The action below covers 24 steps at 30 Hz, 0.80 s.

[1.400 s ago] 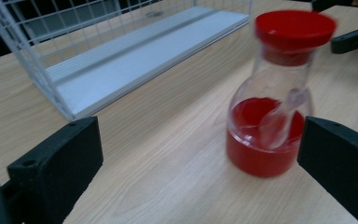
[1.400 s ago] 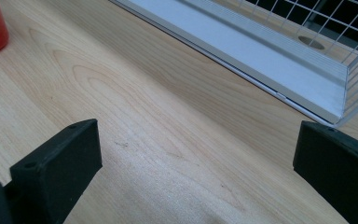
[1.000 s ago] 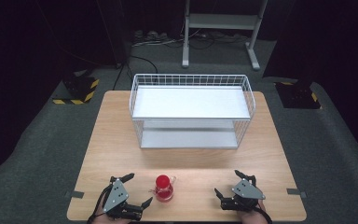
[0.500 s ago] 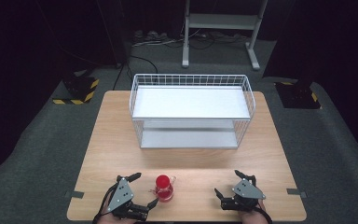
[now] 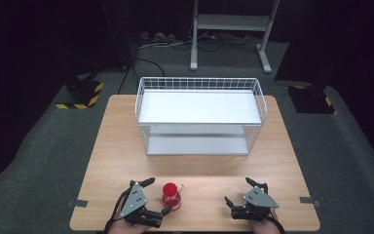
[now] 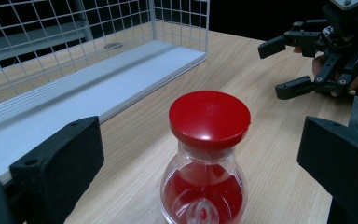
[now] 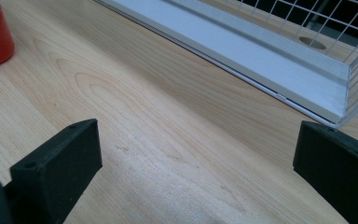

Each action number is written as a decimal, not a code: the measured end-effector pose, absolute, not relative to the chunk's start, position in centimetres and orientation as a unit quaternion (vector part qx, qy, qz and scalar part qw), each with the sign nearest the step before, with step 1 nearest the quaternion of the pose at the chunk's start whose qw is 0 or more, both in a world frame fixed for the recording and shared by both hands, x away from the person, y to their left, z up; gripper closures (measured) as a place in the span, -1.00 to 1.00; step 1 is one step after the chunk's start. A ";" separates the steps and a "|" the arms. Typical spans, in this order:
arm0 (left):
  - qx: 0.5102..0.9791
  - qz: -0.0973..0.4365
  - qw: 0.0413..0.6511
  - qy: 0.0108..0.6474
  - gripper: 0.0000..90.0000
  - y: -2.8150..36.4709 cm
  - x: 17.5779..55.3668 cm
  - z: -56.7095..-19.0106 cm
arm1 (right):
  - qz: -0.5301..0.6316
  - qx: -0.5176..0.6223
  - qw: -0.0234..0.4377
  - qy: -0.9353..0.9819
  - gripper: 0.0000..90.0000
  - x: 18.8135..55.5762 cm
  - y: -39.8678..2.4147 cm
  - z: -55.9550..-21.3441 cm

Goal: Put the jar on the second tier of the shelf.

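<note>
Jaws of left gripper [image 5: 157, 196] wide, now flanking bottle [image 5: 171, 195] (untouched); right gripper [image 5: 238, 193] wide.

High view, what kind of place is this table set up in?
Probably a lab or recording studio, not a home: the light wooden table stands alone on grey carpet amid dark surroundings, black-and-yellow striped floor blocks sit behind it, and it holds a white two-tier wire shelf rack and a red-capped clear bottle.

Both grippers sit low at the table's [image 5: 126, 146] near edge — left gripper [image 5: 156, 197] jaws spread wide, right gripper [image 5: 238, 192] jaws wide apart too, its hand [image 5: 263, 225] gripping behind.
</note>
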State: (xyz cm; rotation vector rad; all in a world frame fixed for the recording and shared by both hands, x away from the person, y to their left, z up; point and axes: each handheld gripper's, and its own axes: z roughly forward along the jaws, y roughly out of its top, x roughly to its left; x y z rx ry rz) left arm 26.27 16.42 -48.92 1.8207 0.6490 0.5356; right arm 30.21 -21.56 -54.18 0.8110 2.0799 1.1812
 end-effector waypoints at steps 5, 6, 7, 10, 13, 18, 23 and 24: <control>0.766 0.223 0.537 0.275 -0.95 16.0 26.6 -49.1 | 0.447 0.307 0.302 0.784 -0.99 30.2 -21.6 -54.2; 0.766 0.222 0.538 0.275 -0.94 15.9 26.7 -49.1 | 0.448 0.308 0.301 0.783 -0.99 30.2 -21.6 -54.2; 0.764 0.221 0.541 0.275 -0.93 15.8 26.8 -49.2 | 0.448 0.307 0.301 0.783 -0.99 30.2 -21.6 -54.2; 0.760 0.217 0.550 0.271 -0.88 15.6 26.9 -49.3 | 0.449 0.307 0.301 0.783 -0.99 30.2 -21.6 -54.2; 0.759 0.221 0.549 0.271 -0.76 15.5 27.0 -49.4 | 0.448 0.307 0.300 0.784 -0.99 30.2 -21.6 -54.2; 0.761 0.221 0.546 0.273 -0.51 15.2 27.1 -49.6 | 0.449 0.307 0.300 0.784 -0.99 30.2 -21.7 -54.2; 0.761 0.225 0.549 0.263 -0.33 15.1 27.0 -49.7 | 0.449 0.306 0.299 0.785 -0.99 30.2 -21.6 -54.2; 0.761 0.225 0.549 0.263 -0.29 15.1 27.0 -49.7 | 0.449 0.306 0.299 0.785 -0.99 30.2 -21.6 -54.2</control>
